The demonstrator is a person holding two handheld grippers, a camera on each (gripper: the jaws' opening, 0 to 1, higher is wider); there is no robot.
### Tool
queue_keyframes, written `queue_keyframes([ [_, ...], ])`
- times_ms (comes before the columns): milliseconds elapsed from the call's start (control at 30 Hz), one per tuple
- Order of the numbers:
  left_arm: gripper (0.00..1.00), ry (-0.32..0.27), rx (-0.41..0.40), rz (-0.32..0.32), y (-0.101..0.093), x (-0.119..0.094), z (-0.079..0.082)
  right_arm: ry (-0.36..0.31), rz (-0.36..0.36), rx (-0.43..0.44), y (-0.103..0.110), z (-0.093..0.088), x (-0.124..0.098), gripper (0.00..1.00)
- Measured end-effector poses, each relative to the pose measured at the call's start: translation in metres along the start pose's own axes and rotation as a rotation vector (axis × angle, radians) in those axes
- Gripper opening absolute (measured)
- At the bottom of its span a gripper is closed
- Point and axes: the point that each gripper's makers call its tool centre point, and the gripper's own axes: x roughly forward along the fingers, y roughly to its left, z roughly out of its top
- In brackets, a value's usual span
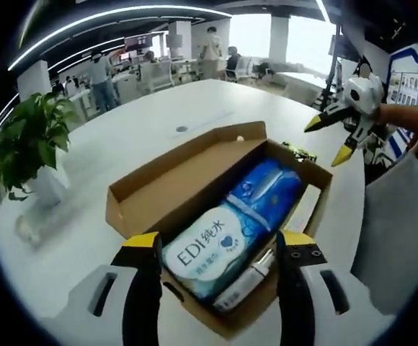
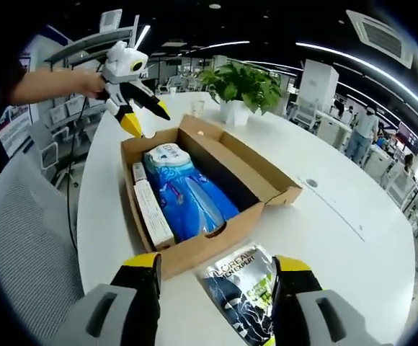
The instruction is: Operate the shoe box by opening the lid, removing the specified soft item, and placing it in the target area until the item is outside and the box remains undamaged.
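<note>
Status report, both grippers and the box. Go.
Left gripper open, over the near end of the open shoe box. Right gripper open, empty. Blue wipes pack inside; dark sachet already out on the table. Nothing blocking.

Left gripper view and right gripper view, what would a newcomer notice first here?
An open brown cardboard shoe box sits mid-table on the round white table, holding a blue-and-white soft wipes pack beside a slim white tube box. A dark glossy sachet lies on the table outside the box, between the right gripper jaws. A green potted plant stands at the table's edge.
</note>
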Motion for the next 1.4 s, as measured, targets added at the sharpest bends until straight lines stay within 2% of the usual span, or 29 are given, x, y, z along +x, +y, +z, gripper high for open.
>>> queue_keyframes([
  [100,0.65,0.015,0.021,-0.007,0.002,0.001,-0.002,-0.006,0.015,-0.037,0.005,0.011,0.001,0.66],
  [200,0.66,0.031,0.04,-0.017,0.004,0.002,-0.004,-0.013,0.028,-0.039,0.008,0.019,0.004,0.67],
  [300,0.66,0.058,0.102,-0.036,0.005,0.004,-0.008,-0.021,0.05,-0.045,0.013,0.028,0.008,0.69],
  [767,0.73,0.181,0.255,-0.098,0.01,0.016,-0.034,-0.045,0.111,-0.109,0.029,0.057,0.043,0.76],
  [1200,0.76,0.207,0.252,-0.122,0.016,0.027,-0.04,-0.07,0.179,-0.117,0.042,0.072,0.078,0.78],
  [1400,0.76,0.235,0.293,-0.151,0.014,0.034,-0.045,-0.061,0.202,-0.127,0.046,0.075,0.096,0.78],
])
